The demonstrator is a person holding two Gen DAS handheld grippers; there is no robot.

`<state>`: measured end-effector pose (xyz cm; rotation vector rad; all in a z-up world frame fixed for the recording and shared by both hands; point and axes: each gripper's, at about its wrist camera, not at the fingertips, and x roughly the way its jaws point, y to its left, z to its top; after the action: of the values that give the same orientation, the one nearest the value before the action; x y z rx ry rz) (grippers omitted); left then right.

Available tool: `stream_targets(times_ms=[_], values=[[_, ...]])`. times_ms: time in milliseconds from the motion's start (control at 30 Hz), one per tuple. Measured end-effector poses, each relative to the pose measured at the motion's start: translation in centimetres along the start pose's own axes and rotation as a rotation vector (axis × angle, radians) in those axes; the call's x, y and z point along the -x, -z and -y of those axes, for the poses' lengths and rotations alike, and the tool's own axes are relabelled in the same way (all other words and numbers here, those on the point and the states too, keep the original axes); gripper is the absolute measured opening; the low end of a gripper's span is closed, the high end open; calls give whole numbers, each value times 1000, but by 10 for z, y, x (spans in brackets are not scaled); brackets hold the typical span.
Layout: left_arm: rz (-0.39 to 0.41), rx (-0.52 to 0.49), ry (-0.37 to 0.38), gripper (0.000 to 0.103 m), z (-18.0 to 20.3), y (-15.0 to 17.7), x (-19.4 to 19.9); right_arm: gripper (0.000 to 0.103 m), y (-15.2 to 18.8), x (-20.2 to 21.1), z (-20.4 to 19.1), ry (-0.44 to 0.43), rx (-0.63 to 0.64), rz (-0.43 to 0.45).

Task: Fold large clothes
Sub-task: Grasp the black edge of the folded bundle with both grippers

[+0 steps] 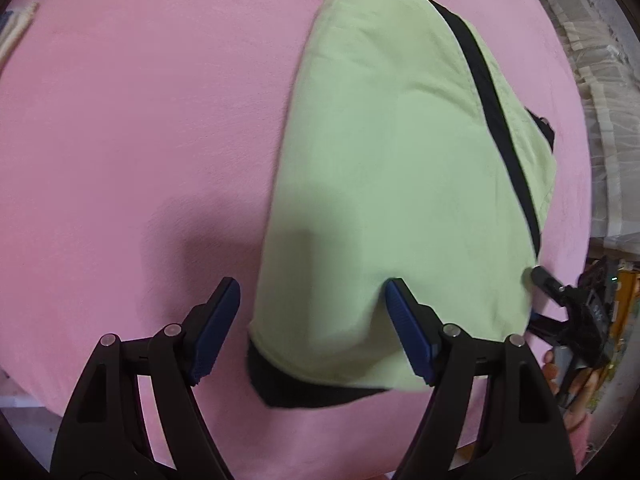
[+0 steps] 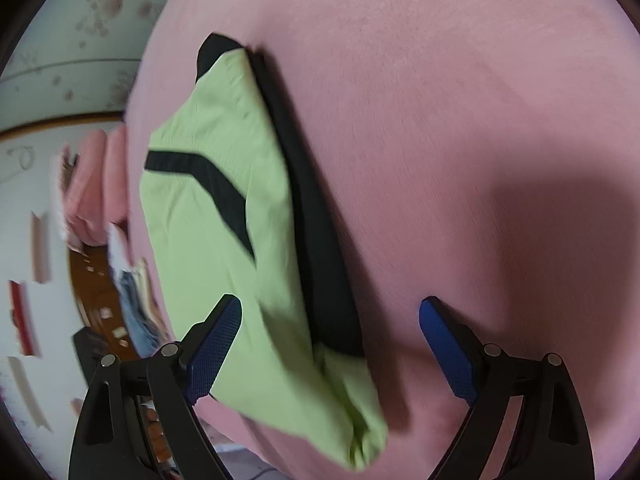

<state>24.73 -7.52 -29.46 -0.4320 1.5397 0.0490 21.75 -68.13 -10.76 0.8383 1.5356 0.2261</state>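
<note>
Two hand-held grippers hover low over a pink blanket [image 1: 140,140] that covers the whole work surface. On it lies a light green garment [image 1: 392,160] with black stripes and black trim, folded into a long, narrow bundle.

From the left wrist view, the left gripper [image 1: 314,300] points forward along the blanket, its jaws spread wide and holding nothing. The near end of the garment sits between its blue-padded fingers [image 1: 216,332]; the right-side pad overlaps the cloth edge, though whether it presses on the fabric cannot be told. At the far right edge of this view, the right gripper [image 1: 538,276] reaches in toward the garment's side, with the person's hand [image 1: 576,380] gripping its handle; its tip is beside the cloth.

From the right wrist view, the right gripper [image 2: 330,308] is also spread wide, clamping nothing. The garment [image 2: 208,240] runs away from it on the left half of the view, with one blurred green corner lying between the blue fingers [image 2: 448,352]. A patterned wall [image 2: 80,40] and blurred clutter show beyond the blanket's left edge.
</note>
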Motion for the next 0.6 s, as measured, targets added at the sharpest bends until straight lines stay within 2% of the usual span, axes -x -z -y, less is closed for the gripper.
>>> stream_targets(times_ms=[100,200,333,400,433,467,500,600], values=[[-5,23,39,73,-3,-15,-9,93,-14,-7,2,-28,3,-25],[8,34,52,73,-5,-30,-15,91,-29,-13,-13,-77,127,-59],[58,33,67,73,-5,-49,-24,78,-49,-30,-36,-112,267,-92],[57,54,57,73,-4,-56,-30,73,-57,-40,-42,-106,289,-103],[65,63,59,73,-4,-56,-30,65,-61,-43,-44,-109,306,-106],[76,72,65,73,-5,-57,-29,49,-65,-43,-46,-113,329,-97],[85,78,71,72,-6,-56,-29,40,-67,-41,-45,-110,332,-87],[94,22,62,56,0,-50,-23,30,-75,-35,-33,-175,260,-71]])
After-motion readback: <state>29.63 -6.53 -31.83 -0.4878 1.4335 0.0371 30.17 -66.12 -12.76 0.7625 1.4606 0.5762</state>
